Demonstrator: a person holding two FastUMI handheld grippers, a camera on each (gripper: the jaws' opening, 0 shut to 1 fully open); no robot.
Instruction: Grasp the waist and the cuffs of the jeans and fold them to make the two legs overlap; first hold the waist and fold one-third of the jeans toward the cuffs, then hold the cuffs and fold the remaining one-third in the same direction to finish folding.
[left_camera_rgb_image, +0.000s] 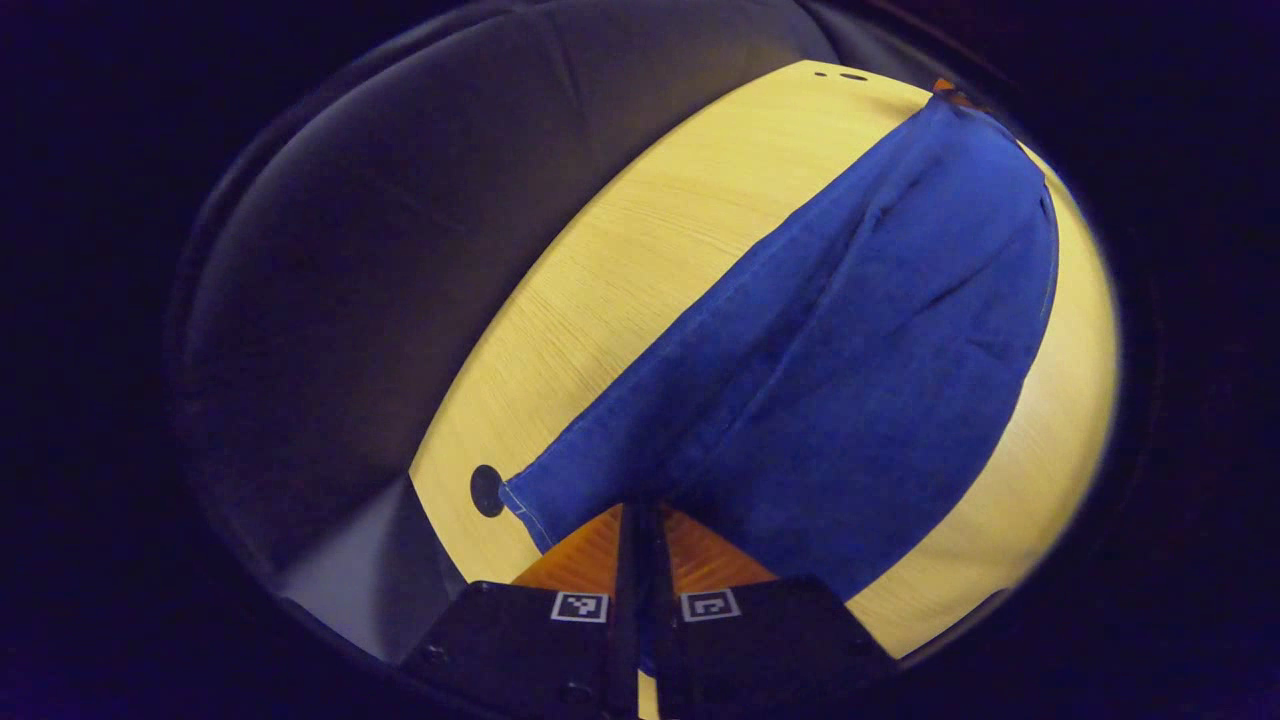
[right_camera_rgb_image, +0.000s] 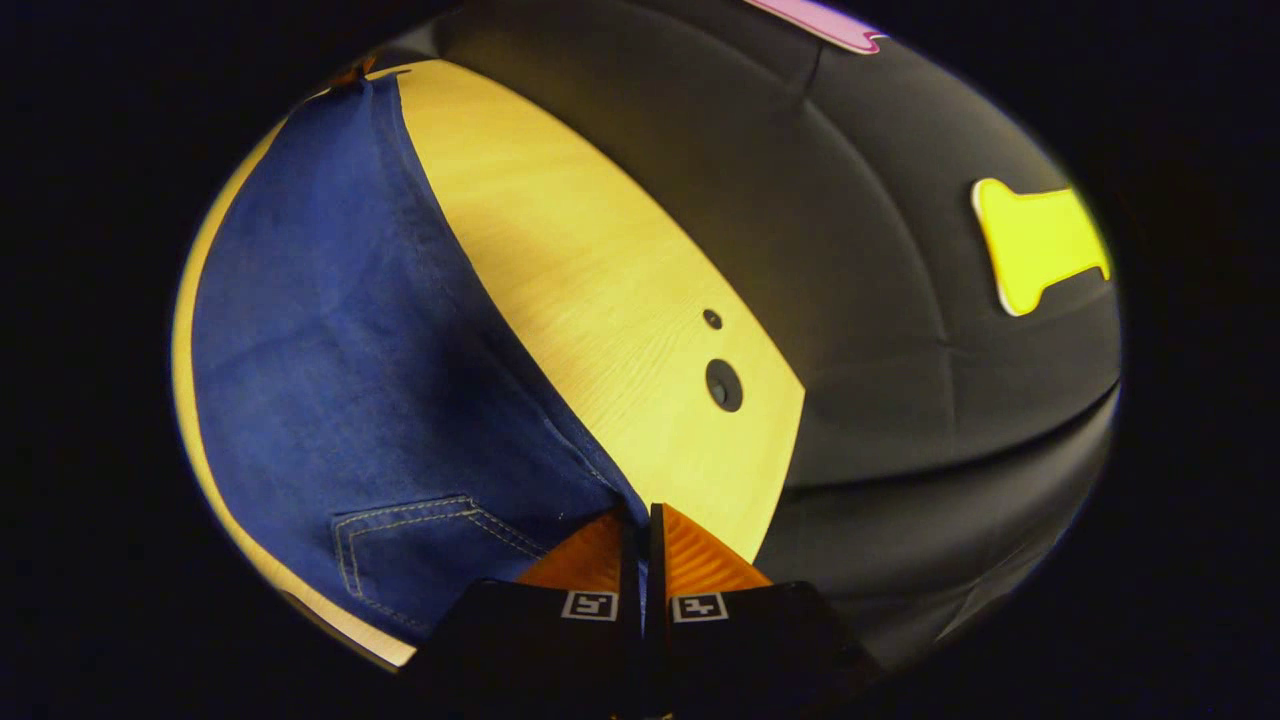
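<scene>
Table (left_camera_rgb_image: 600, 300): pale wood, round dark holes, black cloth wall behind
Jeans (left_camera_rgb_image: 850, 350): blue, spread along tabletop
Left gripper (left_camera_rgb_image: 640, 520): clamped on cuff end
Right gripper (right_camera_rgb_image: 640, 520): clamped on waist edge by pocket (right_camera_rgb_image: 420, 550)

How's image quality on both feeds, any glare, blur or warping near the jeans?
Left gripper view: fisheye bows the table edge; jeans sharp, no glare, wall dim. Right gripper view: same bowing; jeans stitching crisp, tabletop brightly lit without glare.

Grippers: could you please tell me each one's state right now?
Left gripper: closed on the jeans at the cuff end.
Right gripper: closed on the jeans' waist end.
</scene>
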